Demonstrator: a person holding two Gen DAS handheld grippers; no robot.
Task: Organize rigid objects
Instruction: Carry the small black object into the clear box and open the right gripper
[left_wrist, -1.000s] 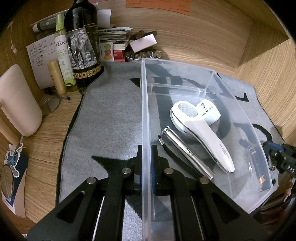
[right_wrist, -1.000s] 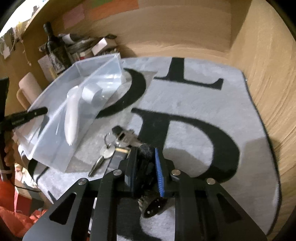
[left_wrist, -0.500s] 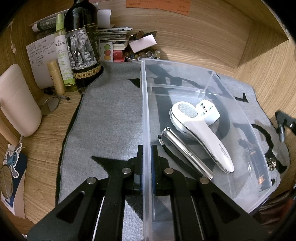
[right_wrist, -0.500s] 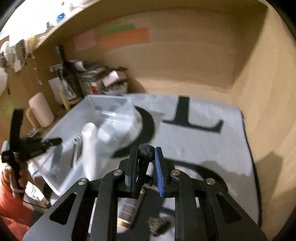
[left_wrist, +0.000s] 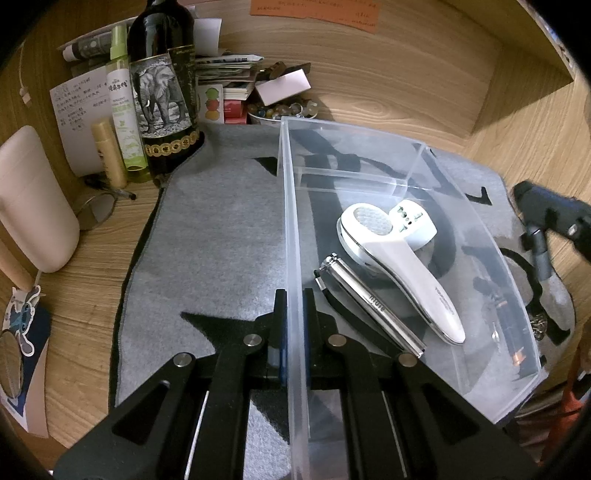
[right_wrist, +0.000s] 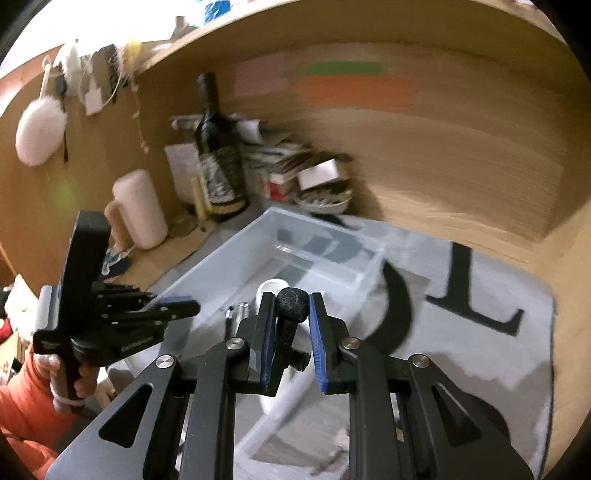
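Observation:
My left gripper (left_wrist: 294, 295) is shut on the near left wall of a clear plastic bin (left_wrist: 291, 221) that stands on a grey mat. In the bin lie a white handheld device (left_wrist: 399, 258) and a silver nail clipper (left_wrist: 369, 302). My right gripper (right_wrist: 291, 314) is shut on a small black microphone with a foam tip (right_wrist: 292, 300) and holds it in the air above the bin (right_wrist: 314, 258). In the left wrist view the right gripper (left_wrist: 543, 229) shows at the bin's right side. The left gripper (right_wrist: 162, 310) shows in the right wrist view.
A dark wine bottle (left_wrist: 162, 92), a green spray bottle (left_wrist: 123, 103), a cream mug (left_wrist: 33, 199), papers and a bowl of beads (left_wrist: 280, 110) crowd the back left. Wooden walls close the back and right. Small objects (left_wrist: 537, 325) lie on the mat right of the bin.
My right gripper has lifted the microphone off the mat and carried it up and left, over the bin. My left gripper has kept its hold on the bin wall.

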